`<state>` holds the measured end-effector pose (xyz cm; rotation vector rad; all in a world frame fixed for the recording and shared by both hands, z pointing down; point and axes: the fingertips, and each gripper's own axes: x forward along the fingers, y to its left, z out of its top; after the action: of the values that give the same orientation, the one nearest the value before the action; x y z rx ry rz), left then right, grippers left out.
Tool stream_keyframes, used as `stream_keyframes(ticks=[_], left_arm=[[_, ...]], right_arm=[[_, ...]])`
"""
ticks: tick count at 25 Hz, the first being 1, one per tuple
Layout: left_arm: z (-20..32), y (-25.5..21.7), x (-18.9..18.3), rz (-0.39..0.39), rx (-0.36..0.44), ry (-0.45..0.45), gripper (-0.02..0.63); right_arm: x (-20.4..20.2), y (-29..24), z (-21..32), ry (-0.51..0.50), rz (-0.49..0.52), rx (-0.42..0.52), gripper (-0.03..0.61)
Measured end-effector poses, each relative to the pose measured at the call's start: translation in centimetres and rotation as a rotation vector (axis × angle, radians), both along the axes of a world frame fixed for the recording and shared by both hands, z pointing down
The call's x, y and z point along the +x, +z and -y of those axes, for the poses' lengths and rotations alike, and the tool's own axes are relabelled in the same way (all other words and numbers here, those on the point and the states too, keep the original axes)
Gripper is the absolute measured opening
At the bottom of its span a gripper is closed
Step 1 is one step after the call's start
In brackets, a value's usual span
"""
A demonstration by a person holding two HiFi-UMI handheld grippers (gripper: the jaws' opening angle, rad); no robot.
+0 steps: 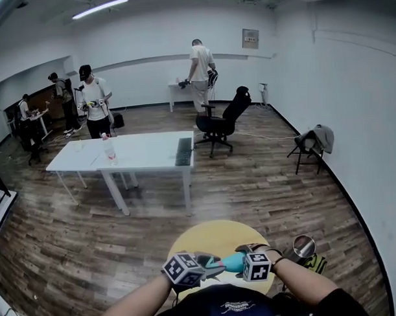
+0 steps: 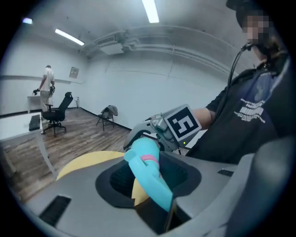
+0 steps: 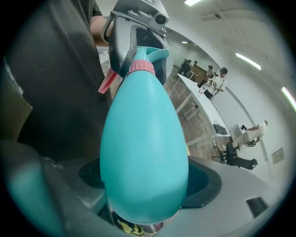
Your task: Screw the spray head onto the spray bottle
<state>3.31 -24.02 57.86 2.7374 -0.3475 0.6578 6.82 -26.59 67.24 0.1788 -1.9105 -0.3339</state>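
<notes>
A teal spray bottle (image 1: 235, 261) hangs above the round yellow table (image 1: 214, 239), held sideways between my two grippers. In the right gripper view its egg-shaped body (image 3: 143, 148) fills the frame, and my right gripper (image 3: 143, 203) is shut on its wide base. A pink collar (image 3: 141, 68) sits at the neck, with the teal spray head (image 3: 156, 53) and a red trigger (image 3: 108, 83) beyond it. My left gripper (image 3: 136, 37) is clamped round that head. In the left gripper view the spray head (image 2: 150, 178) lies between the jaws of my left gripper (image 2: 148, 190).
A shiny round metal object (image 1: 303, 246) sits just right of the yellow table. Farther off stand a white table (image 1: 139, 153) with a keyboard, a black office chair (image 1: 226, 121) and a folding chair (image 1: 311, 147). Several people stand at the far wall.
</notes>
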Motion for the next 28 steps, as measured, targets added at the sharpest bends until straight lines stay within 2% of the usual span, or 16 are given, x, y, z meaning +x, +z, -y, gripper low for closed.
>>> stream_keyframes(ticks=[3, 4, 6, 9, 10, 11, 12, 15, 17, 18, 20, 22, 24, 25, 26, 28], left_arm=[[-0.6, 1.3, 0.5, 0.136, 0.067, 0.071, 0.189], [-0.7, 1.6, 0.5, 0.158, 0.081, 0.08, 0.19], [-0.6, 1.5, 0.6, 0.127, 0.059, 0.066, 0.195], [0.0, -0.3, 0.0, -0.054, -0.056, -0.011, 0.215], [0.4, -1.2, -0.6, -0.134, -0.1, -0.043, 0.254], [0.9, -2.1, -1.7, -0.222, -0.149, -0.08, 0.33], [1.4, -3.1, -3.1, -0.317, -0.202, -0.124, 0.354], [3.3, -5.1, -8.6, -0.556, -0.322, -0.281, 0.364], [4.1, -5.0, -11.5, -0.62, -0.358, -0.366, 0.364], [4.2, -4.5, -12.1, -0.62, -0.368, -0.385, 0.364], [3.9, -3.5, -11.1, -0.566, -0.368, -0.365, 0.364], [3.3, -2.6, -7.7, -0.471, -0.337, -0.278, 0.364], [2.2, -1.3, -3.4, -0.322, -0.253, -0.16, 0.363], [1.6, -0.7, -1.7, -0.23, -0.186, -0.102, 0.305], [0.9, -0.1, -0.3, -0.138, -0.115, -0.05, 0.164], [0.0, 0.6, 0.9, -0.003, -0.031, 0.026, 0.179]], right_arm=[[1.1, 0.5, -0.5, 0.008, -0.02, -0.015, 0.453], [1.3, 0.7, -0.6, 0.011, -0.026, -0.02, 0.453], [1.1, 0.6, -0.8, 0.017, -0.008, -0.038, 0.453], [0.8, 0.0, -0.8, 0.044, 0.063, -0.068, 0.453], [1.0, -0.1, -0.5, 0.062, 0.073, -0.068, 0.453], [1.6, 0.0, -0.2, 0.083, 0.076, -0.066, 0.453], [2.4, 0.2, 0.0, 0.104, 0.074, -0.066, 0.453], [4.7, 0.8, 0.1, 0.163, 0.081, -0.083, 0.453], [5.5, 1.1, 0.1, 0.189, 0.088, -0.09, 0.453], [5.5, 1.1, 0.1, 0.193, 0.09, -0.091, 0.453], [5.0, 1.0, 0.1, 0.182, 0.091, -0.081, 0.453], [3.6, 0.3, 0.2, 0.148, 0.094, -0.06, 0.453], [1.7, -0.4, 0.1, 0.099, 0.083, -0.034, 0.453], [1.0, -0.4, 0.0, 0.074, 0.06, -0.02, 0.453], [0.8, -0.2, -0.1, 0.053, 0.028, -0.009, 0.452], [1.2, 0.4, -0.5, 0.033, -0.002, -0.022, 0.451]])
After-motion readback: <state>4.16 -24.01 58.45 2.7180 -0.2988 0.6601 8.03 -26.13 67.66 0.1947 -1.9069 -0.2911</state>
